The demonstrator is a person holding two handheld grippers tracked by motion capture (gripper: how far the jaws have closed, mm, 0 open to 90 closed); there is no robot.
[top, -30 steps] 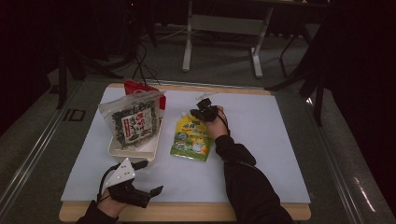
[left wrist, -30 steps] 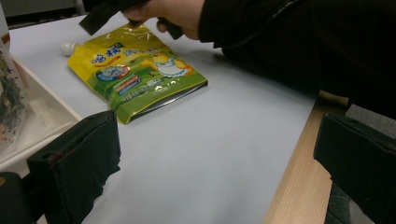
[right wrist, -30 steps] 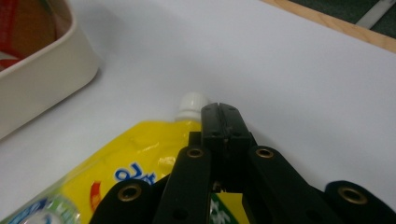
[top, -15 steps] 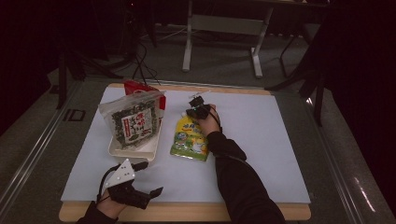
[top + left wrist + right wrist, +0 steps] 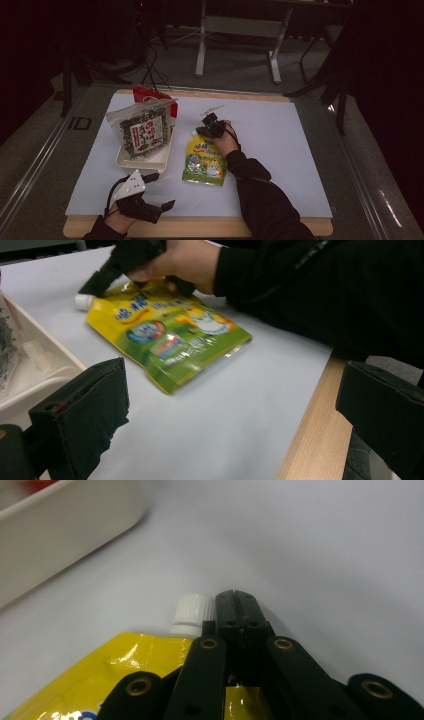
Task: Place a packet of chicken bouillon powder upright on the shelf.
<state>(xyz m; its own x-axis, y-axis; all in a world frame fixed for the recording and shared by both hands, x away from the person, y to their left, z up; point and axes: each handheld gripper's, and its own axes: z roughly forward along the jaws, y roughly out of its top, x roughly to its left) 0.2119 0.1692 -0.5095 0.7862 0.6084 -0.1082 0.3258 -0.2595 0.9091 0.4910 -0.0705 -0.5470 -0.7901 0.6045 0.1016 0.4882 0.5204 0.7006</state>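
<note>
At the near edge of the table (image 5: 300, 222), the left gripper (image 5: 159, 209) lay low in the person's left hand, pointing right along the wooden lip, its grey three-cornered plate (image 5: 131, 183) uppermost. In the left gripper view its two black jaws stood wide apart with nothing but the white mat (image 5: 210, 430) between them, so it was open and held nothing.

Farther in, the right forearm in a dark sleeve (image 5: 260, 200) reached forward and leftward across the mat, the hand wrapped over the right gripper (image 5: 209, 126). In the right gripper view its jaws met tip to tip, fully closed, lying over the top edge of the yellow-green pouch (image 5: 204, 160) just beside the white cap (image 5: 194, 611); whether they pinched the pouch's edge could not be told. The pouch lay flat near the middle of the mat, cap end away from the person.

Just left of the pouch sat a white tray (image 5: 150, 161) holding a seaweed bag (image 5: 144, 131), with a red packet (image 5: 148, 95) behind it. Beyond the table stood a grey desk frame (image 5: 240, 35) on the floor
</note>
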